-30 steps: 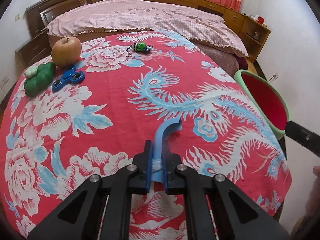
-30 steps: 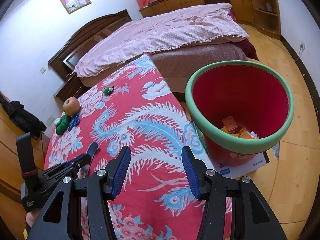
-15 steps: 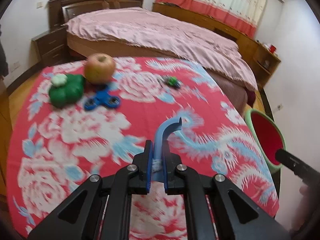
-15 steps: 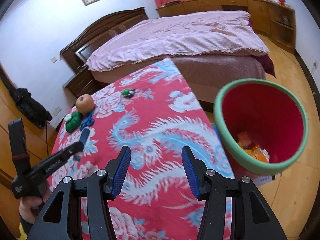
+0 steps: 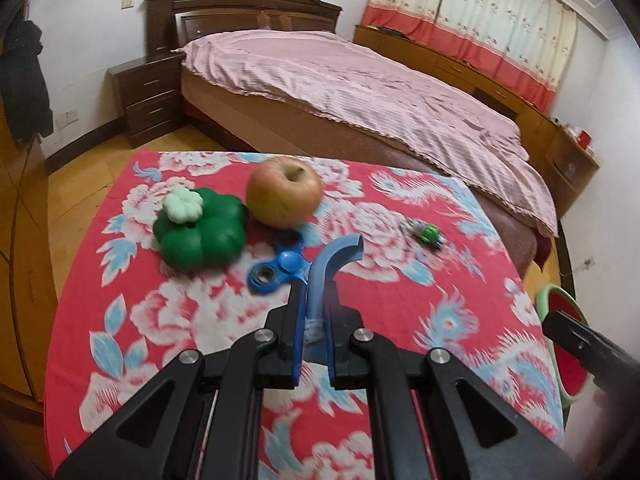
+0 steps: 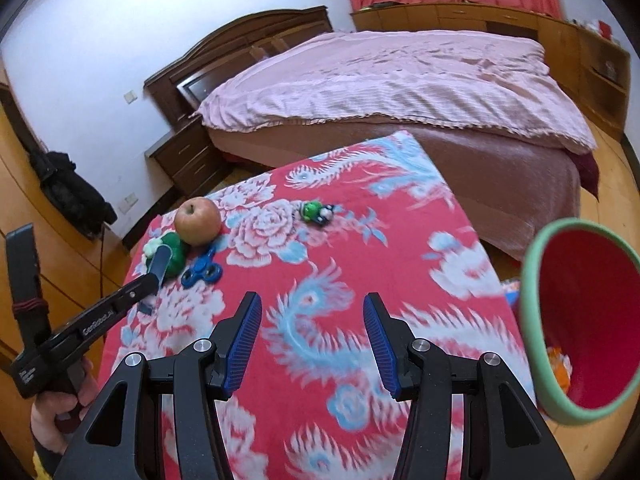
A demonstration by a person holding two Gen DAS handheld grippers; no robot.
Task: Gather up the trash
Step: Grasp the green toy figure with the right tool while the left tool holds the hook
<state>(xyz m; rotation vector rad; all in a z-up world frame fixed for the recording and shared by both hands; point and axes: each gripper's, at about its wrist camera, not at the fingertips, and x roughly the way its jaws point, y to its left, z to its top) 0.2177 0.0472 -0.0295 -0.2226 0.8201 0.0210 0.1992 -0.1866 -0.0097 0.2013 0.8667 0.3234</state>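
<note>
Left tongs [image 5: 314,316] clenched on a curved blue scrap [image 5: 326,268], its long axis running forward along the fingers, above the worktop [image 5: 460,280]. Right tongs [image 6: 312,340] released, empty. Bin [image 6: 536,280] lies far right, nearer the right tongs.

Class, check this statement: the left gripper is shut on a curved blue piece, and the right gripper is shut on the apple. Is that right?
Not quite. The left gripper is shut on the curved blue piece, but the right gripper is open and holds nothing; the apple lies on the tablecloth. The right wrist view shows it.
</note>
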